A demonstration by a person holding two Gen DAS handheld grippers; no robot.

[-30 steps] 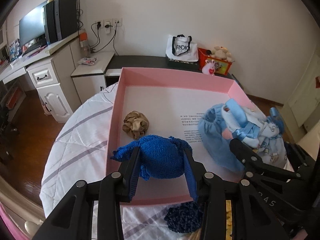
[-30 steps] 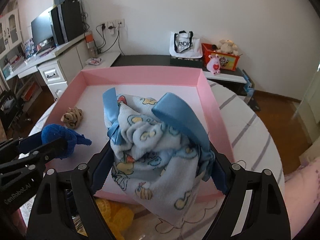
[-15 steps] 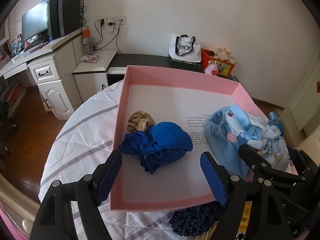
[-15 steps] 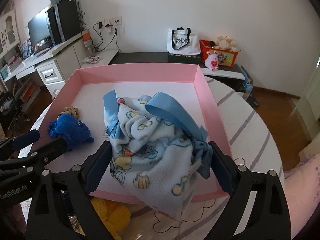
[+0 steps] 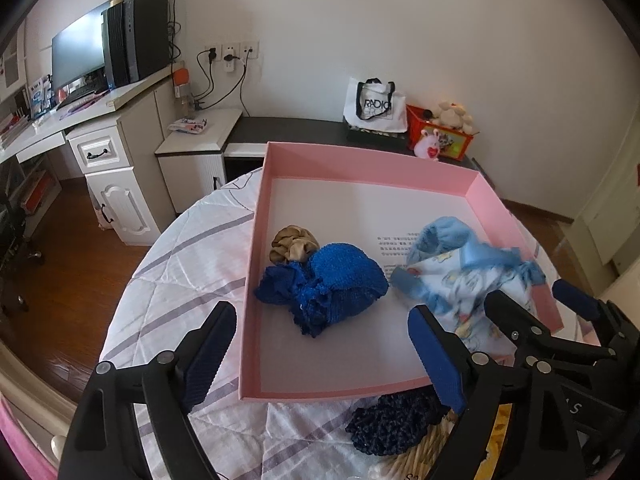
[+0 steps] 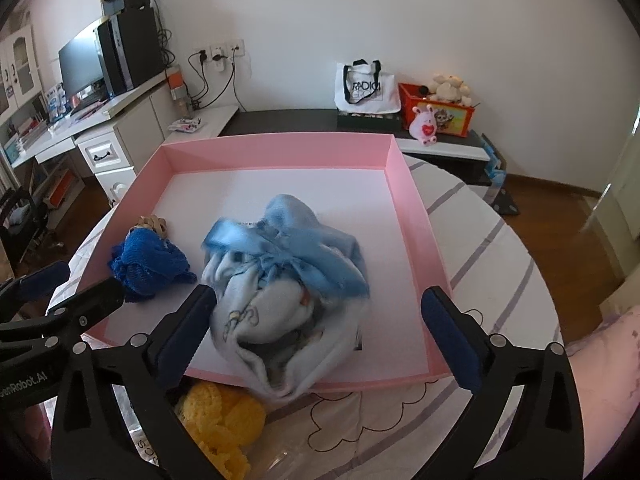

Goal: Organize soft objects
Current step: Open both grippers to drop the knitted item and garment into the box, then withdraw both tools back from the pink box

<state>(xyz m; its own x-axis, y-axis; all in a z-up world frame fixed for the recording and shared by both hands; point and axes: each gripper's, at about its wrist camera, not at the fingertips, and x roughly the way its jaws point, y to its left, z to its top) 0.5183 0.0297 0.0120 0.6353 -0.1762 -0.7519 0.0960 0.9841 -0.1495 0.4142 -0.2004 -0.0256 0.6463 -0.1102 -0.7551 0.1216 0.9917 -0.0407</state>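
Both tongs, left tongs (image 5: 320, 354) and right tongs (image 6: 318, 328), gape wide and empty just outside the pink box (image 5: 360, 162), so the blue knit (image 5: 332, 284) and the blurry baby cloth (image 6: 288, 284), maybe half over its near wall, lie inside.

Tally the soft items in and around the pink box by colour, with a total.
Bright blue knit: 1
Light blue blanket: 1
Tan scrunchie: 1
Navy knit: 1
Yellow knit: 1
Total: 5. The first three are in the box; navy and yellow lie outside its near wall.
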